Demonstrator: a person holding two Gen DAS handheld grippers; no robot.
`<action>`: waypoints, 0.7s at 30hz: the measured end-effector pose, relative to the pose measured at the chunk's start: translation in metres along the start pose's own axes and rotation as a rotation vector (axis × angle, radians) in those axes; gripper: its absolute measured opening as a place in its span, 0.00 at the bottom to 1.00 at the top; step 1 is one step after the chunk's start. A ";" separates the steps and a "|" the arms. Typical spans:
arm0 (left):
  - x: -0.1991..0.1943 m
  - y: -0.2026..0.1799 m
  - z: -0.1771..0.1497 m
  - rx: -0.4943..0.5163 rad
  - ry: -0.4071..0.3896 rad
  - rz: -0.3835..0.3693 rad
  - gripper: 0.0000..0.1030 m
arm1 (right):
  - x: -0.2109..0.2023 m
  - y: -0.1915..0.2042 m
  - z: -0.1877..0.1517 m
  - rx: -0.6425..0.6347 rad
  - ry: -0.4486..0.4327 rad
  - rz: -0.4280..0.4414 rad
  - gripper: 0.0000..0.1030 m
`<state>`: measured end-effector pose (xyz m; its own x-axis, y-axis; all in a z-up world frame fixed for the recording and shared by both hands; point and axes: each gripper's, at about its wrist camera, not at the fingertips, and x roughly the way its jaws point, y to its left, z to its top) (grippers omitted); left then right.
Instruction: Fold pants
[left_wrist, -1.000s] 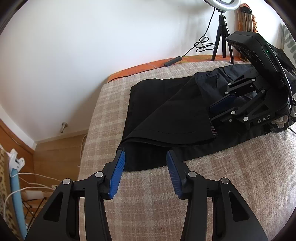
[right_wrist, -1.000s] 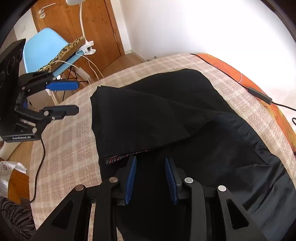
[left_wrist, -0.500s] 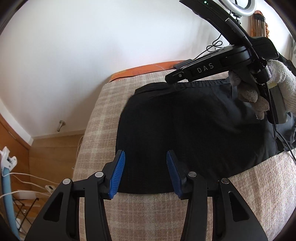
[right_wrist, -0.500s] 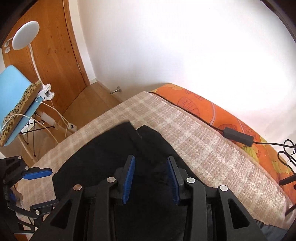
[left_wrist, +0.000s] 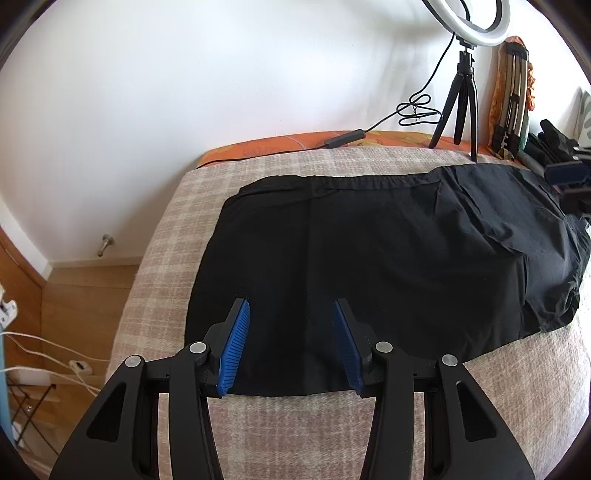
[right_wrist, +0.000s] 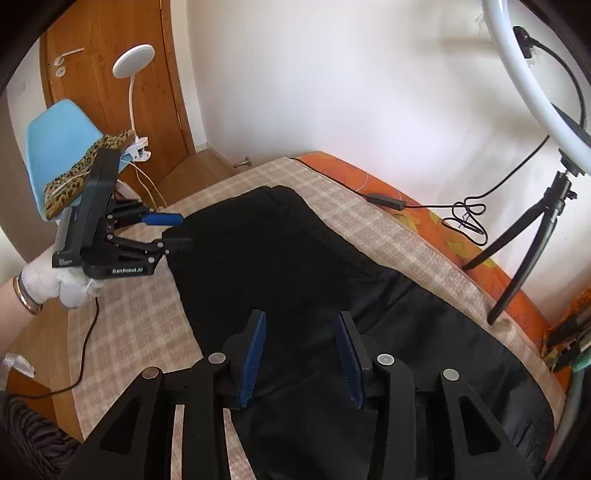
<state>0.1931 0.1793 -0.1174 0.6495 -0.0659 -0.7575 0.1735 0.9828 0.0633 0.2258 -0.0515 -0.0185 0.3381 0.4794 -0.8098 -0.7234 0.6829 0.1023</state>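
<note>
Our left gripper (left_wrist: 290, 345) hangs with its blue pads spread apart and nothing between them, poised over the near hem of the black pants (left_wrist: 369, 258). Our right gripper (right_wrist: 301, 354) is likewise spread and empty, hovering above the cloth nearer its other end. From the right wrist view we can see the left gripper (right_wrist: 177, 230) from outside, its jaws parted at the pants' corner without pinching it, as far as we can tell.

The pants lie flat on the checked blanket (left_wrist: 295, 424) of the bed, apparently already doubled over once, with a looser, rumpled section toward the right end. We judge that we are between folds: one fold is laid and smoothed, and the next calls for both grippers to close on an edge, probably the two corners of one short end, lift them together and carry them across without dragging the lower layer.

Counting: one pair of pants, two grippers, one ring light on its tripod (left_wrist: 461, 92), one blue chair (right_wrist: 62, 140), one white clip lamp (right_wrist: 133, 61).
</note>
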 end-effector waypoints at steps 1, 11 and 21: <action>0.001 -0.004 0.001 -0.004 0.006 0.001 0.44 | -0.012 0.003 -0.017 -0.012 0.009 -0.010 0.48; -0.005 -0.008 -0.004 -0.224 0.040 -0.019 0.44 | -0.014 0.026 -0.124 -0.136 0.107 -0.158 0.67; -0.006 0.027 -0.036 -0.372 0.063 -0.005 0.44 | 0.013 0.029 -0.130 -0.225 0.142 -0.188 0.56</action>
<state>0.1674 0.2127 -0.1340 0.6005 -0.0720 -0.7964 -0.1118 0.9786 -0.1727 0.1312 -0.0975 -0.1011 0.4027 0.2638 -0.8765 -0.7763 0.6058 -0.1743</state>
